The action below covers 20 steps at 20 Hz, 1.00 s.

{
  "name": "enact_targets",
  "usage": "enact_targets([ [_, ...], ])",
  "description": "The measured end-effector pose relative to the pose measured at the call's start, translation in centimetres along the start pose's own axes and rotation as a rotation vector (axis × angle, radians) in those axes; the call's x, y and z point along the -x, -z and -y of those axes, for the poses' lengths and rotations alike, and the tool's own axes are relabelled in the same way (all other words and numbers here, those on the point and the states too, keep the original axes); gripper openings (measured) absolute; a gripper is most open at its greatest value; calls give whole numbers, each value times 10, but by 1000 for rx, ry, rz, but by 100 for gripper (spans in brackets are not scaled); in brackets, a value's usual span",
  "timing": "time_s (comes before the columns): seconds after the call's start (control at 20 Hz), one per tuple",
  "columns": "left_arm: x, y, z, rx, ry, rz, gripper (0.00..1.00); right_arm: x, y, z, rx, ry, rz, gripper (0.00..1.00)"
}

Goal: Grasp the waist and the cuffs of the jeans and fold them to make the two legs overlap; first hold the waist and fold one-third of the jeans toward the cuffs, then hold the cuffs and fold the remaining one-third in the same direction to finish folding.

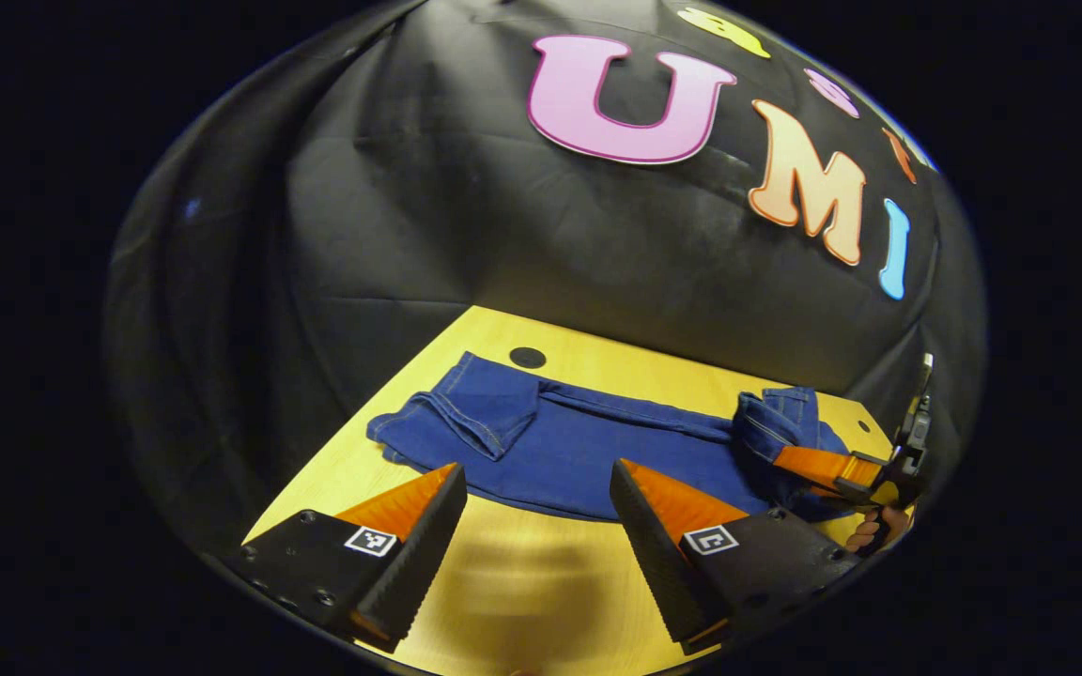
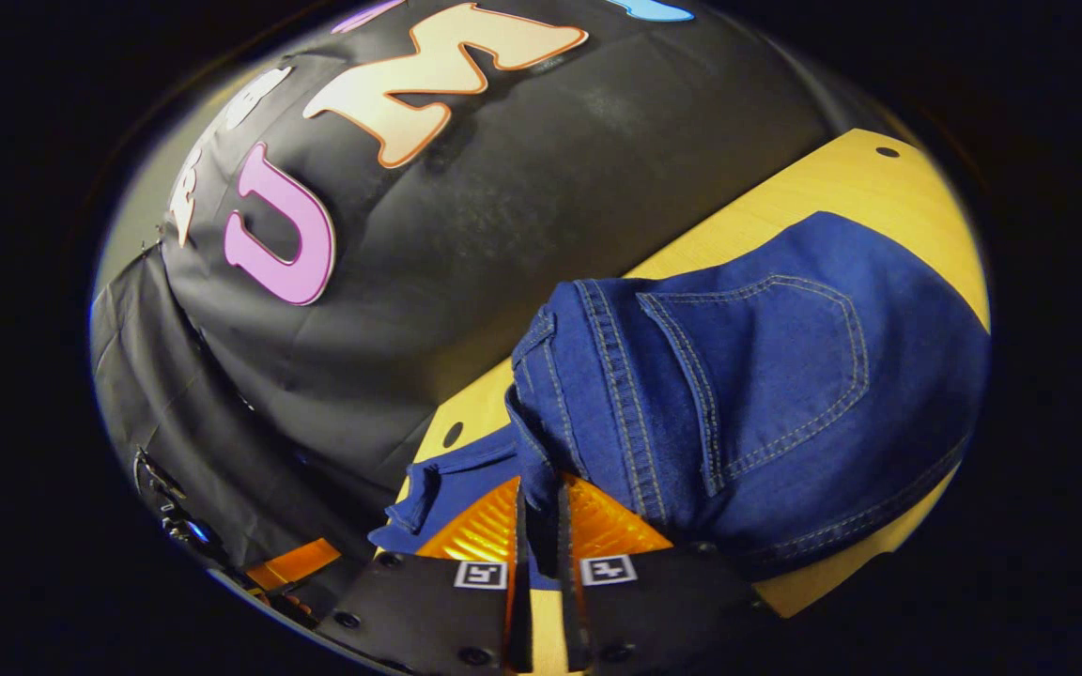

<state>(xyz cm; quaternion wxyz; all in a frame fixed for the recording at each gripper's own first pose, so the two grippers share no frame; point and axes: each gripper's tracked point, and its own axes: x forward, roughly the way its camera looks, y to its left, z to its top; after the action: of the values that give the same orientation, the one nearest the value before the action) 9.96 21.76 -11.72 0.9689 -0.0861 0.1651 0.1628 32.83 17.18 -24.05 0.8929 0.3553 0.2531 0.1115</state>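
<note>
The left gripper (image 1: 536, 512) hovers with fingers spread wide above the bench's (image 1: 522, 582) near edge, touching nothing. The jeans (image 1: 579, 451) lie lengthwise along the far edge, cuffs at left. At the right end, the right gripper (image 2: 541, 512) pinches the bunched waist (image 2: 560, 394).

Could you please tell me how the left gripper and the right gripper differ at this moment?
The left gripper is open, holding nothing, above the yellow wooden table; the right gripper is shut on the waist of the blue denim jeans. Both are near the jeans' near edge.
</note>
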Motion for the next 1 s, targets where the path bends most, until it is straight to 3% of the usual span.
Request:
enact_targets([
  [0.1,-7,-1,-11,21,-27,10,94,3,1,-10,-23,-36,-21,19],
  [0.2,-16,-4,-21,44,-43,19,94,7,2,-25,-33,-69,-18,54],
  [0.3,-23,-6,-36,56,-71,26,94,17,1,-26,-18,-52,-27,89],
  [0.4,-30,-9,-49,65,-92,30,94,34,-14,-27,26,-32,-2,98],
  [0.6,-48,-2,-74,43,-120,-6,94,83,-61,-15,77,25,45,98],
  [0.65,-54,0,-78,36,-122,-18,94,98,-75,-12,68,37,70,94],
  [0.8,-66,6,-89,-5,-140,-54,94,141,-119,-2,38,86,160,98],
  [0.85,-73,9,-96,-15,-141,-60,94,153,-132,4,35,102,189,93],
  [0.9,-79,13,-97,-22,-138,-68,94,165,-143,13,37,130,214,98],
  [1.0,-86,13,-96,-39,-129,-78,94,187,-165,41,42,205,264,98],
])
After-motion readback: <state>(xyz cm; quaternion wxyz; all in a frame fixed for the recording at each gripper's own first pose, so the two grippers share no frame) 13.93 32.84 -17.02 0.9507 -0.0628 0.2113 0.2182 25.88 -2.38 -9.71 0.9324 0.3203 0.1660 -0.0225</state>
